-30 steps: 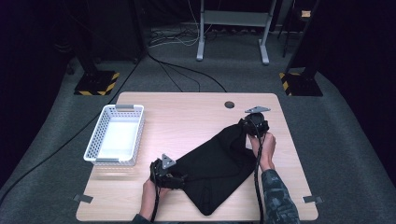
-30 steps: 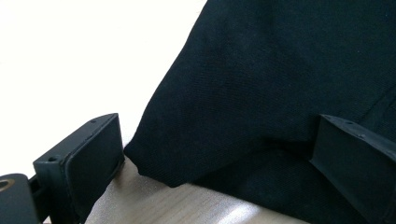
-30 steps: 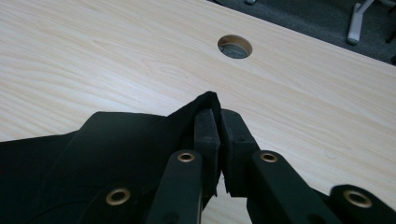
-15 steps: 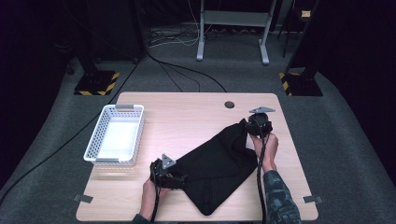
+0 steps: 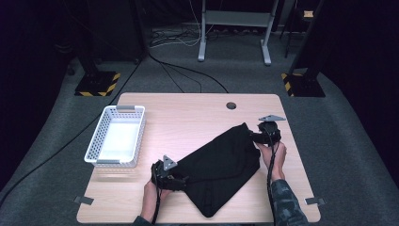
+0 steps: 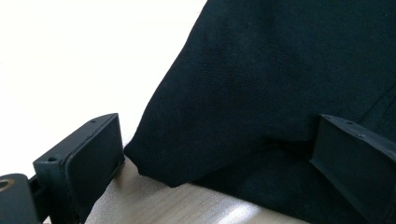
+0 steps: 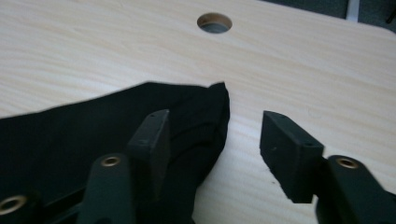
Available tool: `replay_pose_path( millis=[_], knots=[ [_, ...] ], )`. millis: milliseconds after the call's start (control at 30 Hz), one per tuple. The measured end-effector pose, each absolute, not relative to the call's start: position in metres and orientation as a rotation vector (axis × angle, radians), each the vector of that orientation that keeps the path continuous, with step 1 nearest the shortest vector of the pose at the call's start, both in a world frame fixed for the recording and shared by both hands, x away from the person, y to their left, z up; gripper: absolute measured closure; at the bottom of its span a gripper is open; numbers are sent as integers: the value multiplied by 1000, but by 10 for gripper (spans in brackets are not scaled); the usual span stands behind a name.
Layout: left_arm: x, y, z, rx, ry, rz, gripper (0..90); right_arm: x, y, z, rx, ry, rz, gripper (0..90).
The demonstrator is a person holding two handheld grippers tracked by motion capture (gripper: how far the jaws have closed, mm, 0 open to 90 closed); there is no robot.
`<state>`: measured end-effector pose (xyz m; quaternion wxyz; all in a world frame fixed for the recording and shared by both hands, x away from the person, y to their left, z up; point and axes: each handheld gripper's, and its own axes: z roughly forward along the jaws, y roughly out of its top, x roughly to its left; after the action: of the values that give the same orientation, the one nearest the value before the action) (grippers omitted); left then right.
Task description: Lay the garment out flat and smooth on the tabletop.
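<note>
Lying flat on the table (image 5: pixel 188 113), a black cloth (image 5: pixel 221 165) runs diagonally from the near centre toward the far right edge. In the high view its far tip points at the right gripper (image 5: pixel 256 137) and its near left edge meets the left gripper (image 5: pixel 181 181).

Left gripper: held in the left hand (image 5: pixel 155 193) at the near edge of the table, with a grey plate on top. In the left gripper view the jaws stand wide apart, a folded corner of the cloth (image 6: pixel 261 93) bulging between them. The corner lies close against the left jaw; whether either jaw touches the fabric cannot be told. Bare wood shows beneath the fold.

Right gripper: held in the right hand (image 5: pixel 273 157) near the right edge of the table, also with a grey plate on top. In the right gripper view the jaws are wide apart. One jaw stands over the tip of the cloth (image 7: pixel 116 140); the other stands over bare wood, apart from the fabric. Nothing is clamped between them.

Container: a white basket (image 5: pixel 96 146) with perforated walls sits on the left side of the table, well apart from the cloth. Its floor is bare; it holds nothing.

Other features: a round cable hole (image 5: pixel 231 105) is set in the table near the far edge, beyond the tip of the cloth. Cables (image 5: pixel 183 70) lie across the floor beyond the table.
</note>
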<state>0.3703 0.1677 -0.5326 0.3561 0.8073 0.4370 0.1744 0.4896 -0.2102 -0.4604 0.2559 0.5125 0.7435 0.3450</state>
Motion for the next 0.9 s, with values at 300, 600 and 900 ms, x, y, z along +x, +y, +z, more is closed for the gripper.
replay_pose_path(
  millis=[300, 600, 900],
  knots=[
    [370, 168, -533, 2086, 1126, 453, 23, 474, -223, -494, 1388, 2066, 933, 186],
    [370, 168, -533, 2087, 1124, 454, 24, 463, -233, -522, 1404, 2093, 917, 148],
    [370, 167, -533, 2087, 1121, 455, 25, 457, -234, -527, 1386, 2099, 920, 146]
  ],
)
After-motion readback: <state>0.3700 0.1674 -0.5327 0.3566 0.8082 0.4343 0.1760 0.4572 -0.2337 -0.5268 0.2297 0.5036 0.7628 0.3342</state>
